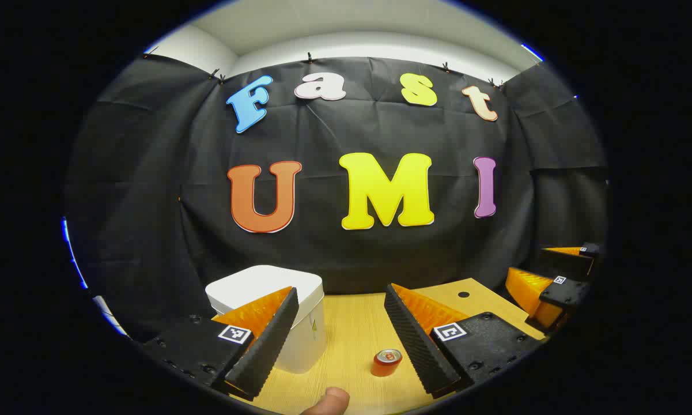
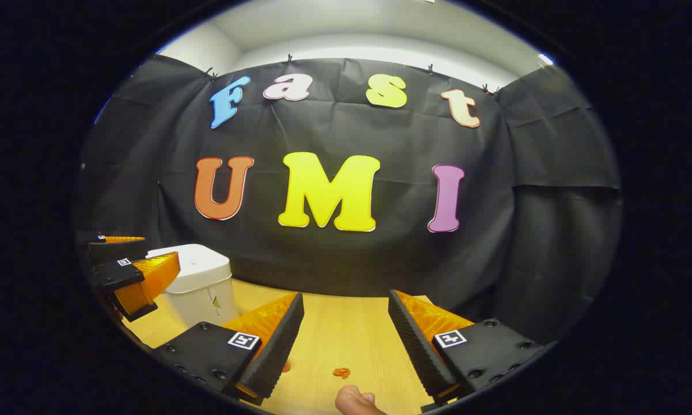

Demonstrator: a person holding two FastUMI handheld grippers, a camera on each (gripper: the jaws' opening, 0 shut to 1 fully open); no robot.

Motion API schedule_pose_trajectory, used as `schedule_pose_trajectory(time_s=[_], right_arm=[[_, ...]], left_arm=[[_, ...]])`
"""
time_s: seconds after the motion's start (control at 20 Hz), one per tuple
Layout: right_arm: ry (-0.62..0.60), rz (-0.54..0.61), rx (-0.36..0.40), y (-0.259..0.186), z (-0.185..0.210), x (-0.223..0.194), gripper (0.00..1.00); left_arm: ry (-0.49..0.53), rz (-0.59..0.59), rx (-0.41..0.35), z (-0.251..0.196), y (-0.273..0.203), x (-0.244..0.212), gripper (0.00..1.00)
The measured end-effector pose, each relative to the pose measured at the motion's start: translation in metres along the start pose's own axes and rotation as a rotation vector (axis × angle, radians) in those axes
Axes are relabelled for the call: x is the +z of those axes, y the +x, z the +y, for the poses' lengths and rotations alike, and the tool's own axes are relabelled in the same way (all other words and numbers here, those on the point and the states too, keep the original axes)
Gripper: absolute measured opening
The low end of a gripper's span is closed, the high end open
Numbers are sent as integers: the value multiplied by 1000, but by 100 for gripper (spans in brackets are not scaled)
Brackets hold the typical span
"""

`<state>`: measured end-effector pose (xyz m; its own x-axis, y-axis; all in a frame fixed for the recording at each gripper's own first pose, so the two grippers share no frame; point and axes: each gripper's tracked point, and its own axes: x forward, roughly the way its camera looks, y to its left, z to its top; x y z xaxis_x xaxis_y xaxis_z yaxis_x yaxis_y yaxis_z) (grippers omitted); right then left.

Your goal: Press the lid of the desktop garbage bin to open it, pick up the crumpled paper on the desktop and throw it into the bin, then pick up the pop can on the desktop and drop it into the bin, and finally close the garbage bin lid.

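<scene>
The white desktop bin (image 1: 265, 297) stands at the back left of the wooden table with its lid down; in the right gripper view the bin (image 2: 199, 279) is at the left. A red pop can (image 1: 386, 362) stands upright on the table, low between my left gripper's open fingers and near the right one. My left gripper (image 1: 346, 340) holds nothing. A small orange-red crumpled scrap (image 2: 341, 372), apparently the paper, lies on the table below my right gripper (image 2: 346, 340), which is open with nothing in it. A red sliver (image 2: 286, 366) peeks out beside its left finger.
The other gripper (image 1: 544, 268) hovers at the far right over the table's edge, and in the right gripper view the left gripper (image 2: 141, 259) hangs beside the bin. A round hole (image 1: 463, 294) marks the tabletop. A fingertip (image 1: 328, 402) shows at the bottom.
</scene>
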<state>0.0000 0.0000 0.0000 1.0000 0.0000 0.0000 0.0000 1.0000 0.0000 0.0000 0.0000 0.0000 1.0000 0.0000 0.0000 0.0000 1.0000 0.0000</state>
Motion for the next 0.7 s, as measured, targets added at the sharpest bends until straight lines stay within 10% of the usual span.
schedule_pose_trajectory(time_s=[0.7], right_arm=[[-9, 29, 113, 41, 45, -5, 94]], left_arm=[[-15, 0, 56, 24, 22, -7, 99]])
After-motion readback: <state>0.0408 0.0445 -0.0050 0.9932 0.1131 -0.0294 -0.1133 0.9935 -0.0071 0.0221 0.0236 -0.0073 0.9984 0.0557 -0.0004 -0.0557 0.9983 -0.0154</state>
